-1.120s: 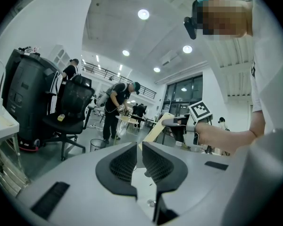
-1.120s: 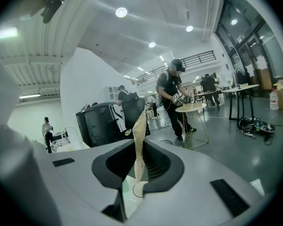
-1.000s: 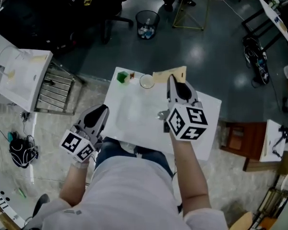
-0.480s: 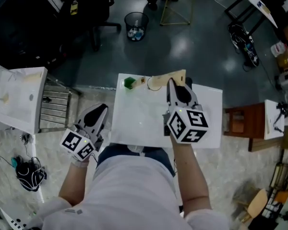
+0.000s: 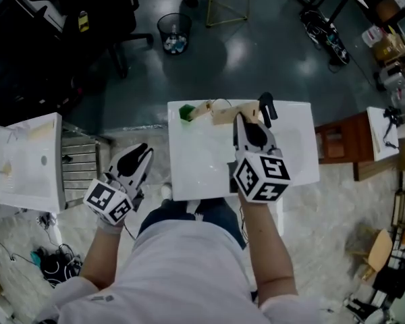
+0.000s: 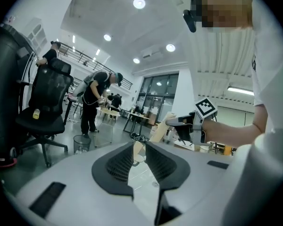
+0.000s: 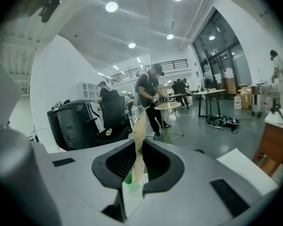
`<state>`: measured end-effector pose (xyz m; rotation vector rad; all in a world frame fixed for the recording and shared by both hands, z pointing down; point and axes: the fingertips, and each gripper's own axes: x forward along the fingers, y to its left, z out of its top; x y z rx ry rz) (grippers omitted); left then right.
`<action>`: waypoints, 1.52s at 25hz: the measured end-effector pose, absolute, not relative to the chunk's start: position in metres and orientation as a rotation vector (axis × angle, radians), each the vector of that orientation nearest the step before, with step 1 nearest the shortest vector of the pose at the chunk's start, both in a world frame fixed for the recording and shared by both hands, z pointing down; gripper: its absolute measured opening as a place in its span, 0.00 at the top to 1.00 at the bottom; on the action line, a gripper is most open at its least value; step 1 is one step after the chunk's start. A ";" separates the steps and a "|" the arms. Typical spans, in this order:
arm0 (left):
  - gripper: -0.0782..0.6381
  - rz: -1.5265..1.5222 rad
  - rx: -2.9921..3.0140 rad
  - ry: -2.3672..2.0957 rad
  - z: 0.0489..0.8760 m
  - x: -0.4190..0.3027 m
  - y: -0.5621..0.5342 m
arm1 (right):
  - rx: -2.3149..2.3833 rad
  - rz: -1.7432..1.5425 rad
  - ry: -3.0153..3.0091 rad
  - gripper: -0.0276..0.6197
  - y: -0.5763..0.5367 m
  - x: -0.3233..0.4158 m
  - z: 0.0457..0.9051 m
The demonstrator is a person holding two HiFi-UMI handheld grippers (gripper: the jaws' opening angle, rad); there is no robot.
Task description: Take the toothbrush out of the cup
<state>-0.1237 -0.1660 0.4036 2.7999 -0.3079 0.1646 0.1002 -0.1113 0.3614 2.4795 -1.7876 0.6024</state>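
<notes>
Right hand-held gripper [image 5: 247, 119], above the far part of a white surface [image 5: 202, 160], has its jaws pressed together on the toothbrush [image 5: 229, 112]. The toothbrush shows as a long, flat tan piece. Seen from the right gripper view, it stands edge-on between the dark pads [image 7: 153, 164] and rises past them at a slight tilt. From the head view, it reaches leftward from the jaws toward a small green block [image 5: 187, 112] at the surface's far left corner. On the way it crosses the faint rim of a clear cup [image 5: 221, 102]. Whether its free end touches the cup or hangs just above it cannot be told. Left hand-held gripper [image 5: 146, 154] is off the surface's left edge, over the floor and well apart from the cup. Its jaws have just been opening and now stand a narrow gap apart, with nothing between them. That gap frames the surface ahead in the left gripper view, with the right gripper and its tan piece off to the right. Each gripper carries a cube with black-and-white square markers near the person's wrist. Beyond the surface are a dark polished floor, a mesh waste bin [image 5: 174, 32] and a black office chair [image 6: 49, 102]. Several people stand at tables farther back.
</notes>
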 end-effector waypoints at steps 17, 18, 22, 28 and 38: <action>0.69 0.246 2.772 -0.149 0.428 -0.061 -0.181 | 2.521 0.726 -1.678 0.88 -0.092 0.109 0.397; 0.68 0.253 2.772 -0.143 0.430 -0.055 -0.182 | 2.522 0.736 -1.676 0.88 -0.091 0.110 0.399; 0.66 0.285 2.763 -0.142 0.442 -0.030 -0.187 | 2.521 0.780 -1.668 0.88 -0.086 0.114 0.409; 0.63 0.358 2.755 -0.146 0.467 0.008 -0.197 | 2.507 0.832 -1.665 0.88 -0.086 0.115 0.425; 0.57 0.483 2.804 -0.160 0.515 0.058 -0.204 | 2.511 0.908 -1.626 0.88 -0.080 0.118 0.451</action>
